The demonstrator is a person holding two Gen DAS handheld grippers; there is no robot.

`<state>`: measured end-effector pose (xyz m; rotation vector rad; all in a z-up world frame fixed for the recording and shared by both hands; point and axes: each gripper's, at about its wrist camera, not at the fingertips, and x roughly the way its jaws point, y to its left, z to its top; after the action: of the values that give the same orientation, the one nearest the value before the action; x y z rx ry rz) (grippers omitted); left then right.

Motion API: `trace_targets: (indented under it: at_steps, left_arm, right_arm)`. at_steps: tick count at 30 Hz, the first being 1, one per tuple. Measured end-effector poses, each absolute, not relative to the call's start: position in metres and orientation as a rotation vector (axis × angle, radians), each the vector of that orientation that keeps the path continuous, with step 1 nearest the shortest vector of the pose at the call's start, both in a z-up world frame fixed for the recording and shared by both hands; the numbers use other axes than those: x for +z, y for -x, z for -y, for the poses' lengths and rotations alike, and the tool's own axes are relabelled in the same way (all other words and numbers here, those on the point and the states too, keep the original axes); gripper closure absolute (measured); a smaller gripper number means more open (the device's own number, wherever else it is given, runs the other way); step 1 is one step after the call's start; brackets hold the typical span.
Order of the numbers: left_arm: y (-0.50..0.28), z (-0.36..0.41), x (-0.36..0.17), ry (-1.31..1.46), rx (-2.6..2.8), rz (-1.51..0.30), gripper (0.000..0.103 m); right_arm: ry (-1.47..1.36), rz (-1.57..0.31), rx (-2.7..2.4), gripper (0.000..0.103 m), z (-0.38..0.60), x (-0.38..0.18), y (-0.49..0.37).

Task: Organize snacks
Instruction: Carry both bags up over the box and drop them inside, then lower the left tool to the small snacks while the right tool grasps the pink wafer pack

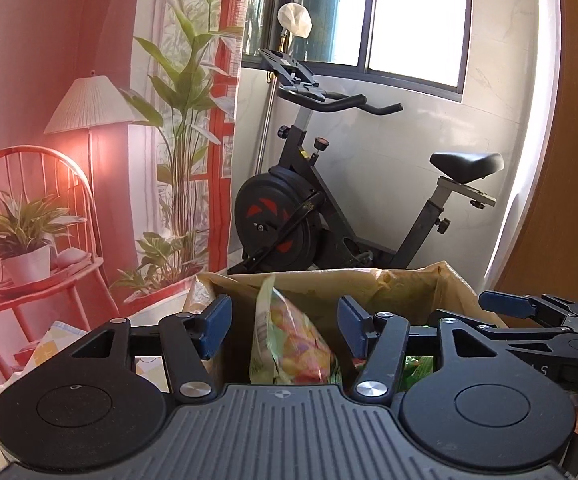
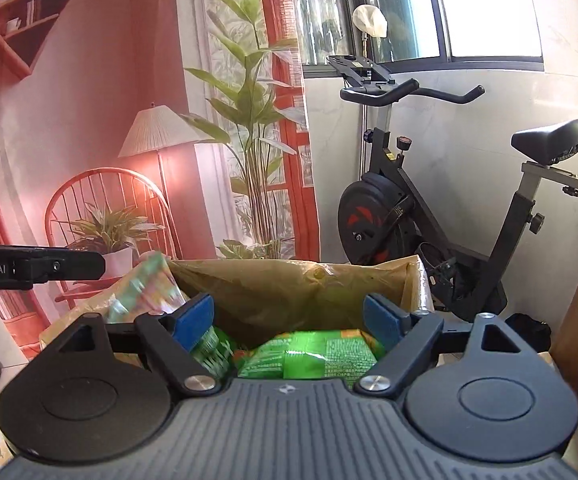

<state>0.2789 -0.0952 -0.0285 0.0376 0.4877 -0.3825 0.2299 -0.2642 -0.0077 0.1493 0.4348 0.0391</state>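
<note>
A cardboard box lined with brownish plastic holds snack bags; it also shows in the right wrist view. My left gripper is open over the box, its blue pads either side of a colourful candy bag that stands upright in the box, apart from both pads. My right gripper is open above a green snack bag lying in the box. Another green bag lies by its left pad. The right gripper's fingers show at the left wrist view's right edge. The candy bag appears blurred at left.
A black exercise bike stands behind the box under a window. A printed backdrop with a chair, lamp and plants hangs at left. A wooden panel is at right. The left gripper's finger crosses the right wrist view.
</note>
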Motion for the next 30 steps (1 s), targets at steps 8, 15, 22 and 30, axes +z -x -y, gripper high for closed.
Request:
trace_targets:
  at_steps: [8, 15, 22, 30]
  left_arm:
    - [-0.256, 0.064, -0.012, -0.045, -0.335, -0.48, 0.028]
    - [-0.213, 0.001, -0.005, -0.007, -0.254, -0.46, 0.026]
    - [-0.188, -0.034, -0.037, 0.05, -0.145, -0.505, 0.026]
    - [-0.189, -0.041, -0.092, 0.144, -0.079, -0.657, 0.026]
  right_arm:
    - [-0.19, -0.423, 0.101, 0.014, 0.278, 0.009, -0.201]
    - [-0.208, -0.396, 0.152, 0.012, 0.298, 0.012, -0.153]
    - [-0.233, -0.407, 0.085, 0.012, 0.323, -0.025, -0.116]
    - [-0.211, -0.574, -0.06, 0.012, 0.344, -0.104, -0.104]
